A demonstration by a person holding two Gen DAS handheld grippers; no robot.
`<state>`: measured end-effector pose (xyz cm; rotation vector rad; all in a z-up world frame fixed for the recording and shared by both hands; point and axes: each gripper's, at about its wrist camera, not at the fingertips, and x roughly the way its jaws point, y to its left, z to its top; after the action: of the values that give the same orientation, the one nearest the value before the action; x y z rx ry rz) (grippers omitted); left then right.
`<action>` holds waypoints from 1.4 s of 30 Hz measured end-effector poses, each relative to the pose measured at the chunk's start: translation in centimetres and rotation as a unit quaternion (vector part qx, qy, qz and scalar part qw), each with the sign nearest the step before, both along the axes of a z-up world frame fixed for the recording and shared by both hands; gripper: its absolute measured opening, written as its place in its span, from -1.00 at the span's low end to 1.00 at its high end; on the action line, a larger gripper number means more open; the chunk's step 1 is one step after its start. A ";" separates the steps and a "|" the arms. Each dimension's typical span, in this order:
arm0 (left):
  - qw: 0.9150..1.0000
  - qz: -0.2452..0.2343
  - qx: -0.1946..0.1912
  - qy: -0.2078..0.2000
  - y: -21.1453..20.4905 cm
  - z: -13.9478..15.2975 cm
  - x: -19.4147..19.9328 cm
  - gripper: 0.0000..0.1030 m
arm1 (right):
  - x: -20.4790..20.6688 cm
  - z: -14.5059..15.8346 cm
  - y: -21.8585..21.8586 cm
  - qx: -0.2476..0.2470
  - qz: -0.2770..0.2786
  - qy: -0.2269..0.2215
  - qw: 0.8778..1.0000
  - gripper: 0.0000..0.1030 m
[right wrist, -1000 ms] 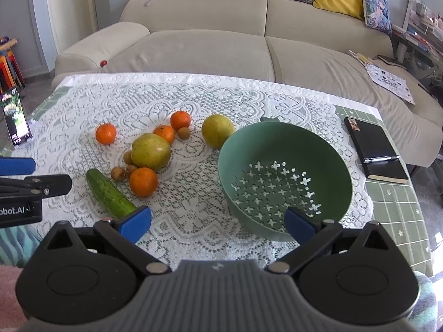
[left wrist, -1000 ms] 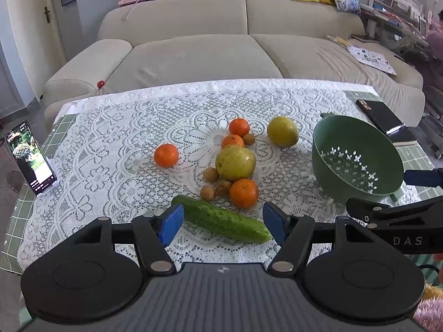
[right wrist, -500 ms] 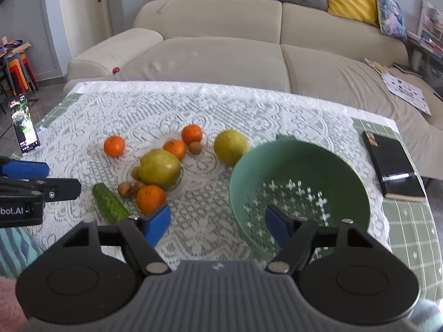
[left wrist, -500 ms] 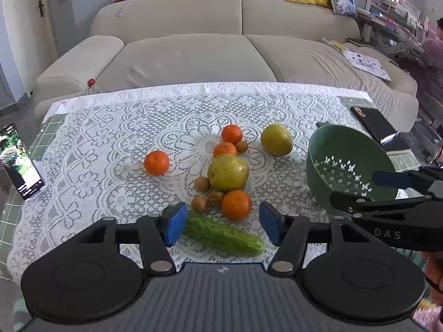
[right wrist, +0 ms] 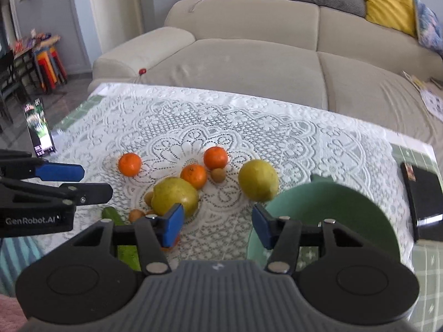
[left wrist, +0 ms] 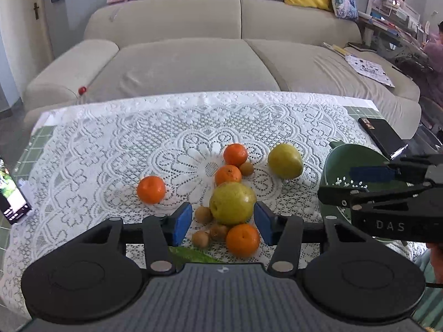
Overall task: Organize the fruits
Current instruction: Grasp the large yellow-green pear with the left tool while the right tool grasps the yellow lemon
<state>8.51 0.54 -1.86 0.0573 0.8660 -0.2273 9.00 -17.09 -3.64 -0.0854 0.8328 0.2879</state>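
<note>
Lace-covered desk [left wrist: 110, 144] is still carrying every fruit; green colander [right wrist: 332, 207] lower right is sitting empty, both claws narrowing, pinching nothing.

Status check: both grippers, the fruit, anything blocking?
Left gripper and right gripper empty, jaws just been closing. All fruit on the lace cloth; green colander empty. Cucumber beneath left gripper.

Each tool has a dark grey ribbed body with two round black discs, black arms with silver screws, and blue pads. The left tool [left wrist: 223, 222] shows as "GenRobot.AI" at the left edge of the right view; the right tool [right wrist: 217, 222] carries "DAS".
</note>
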 end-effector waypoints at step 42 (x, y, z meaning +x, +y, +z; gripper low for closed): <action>0.990 -0.036 0.043 0.131 -4.5 -9.6 11.1 0.63 | 15.1 -9.8 0.4 -0.111 0.061 0.080 0.989 0.28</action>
<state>19.64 -3.93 -11.42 0.1411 1.1368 -0.2681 24.08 -16.73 -13.39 -0.3266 1.0191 0.3198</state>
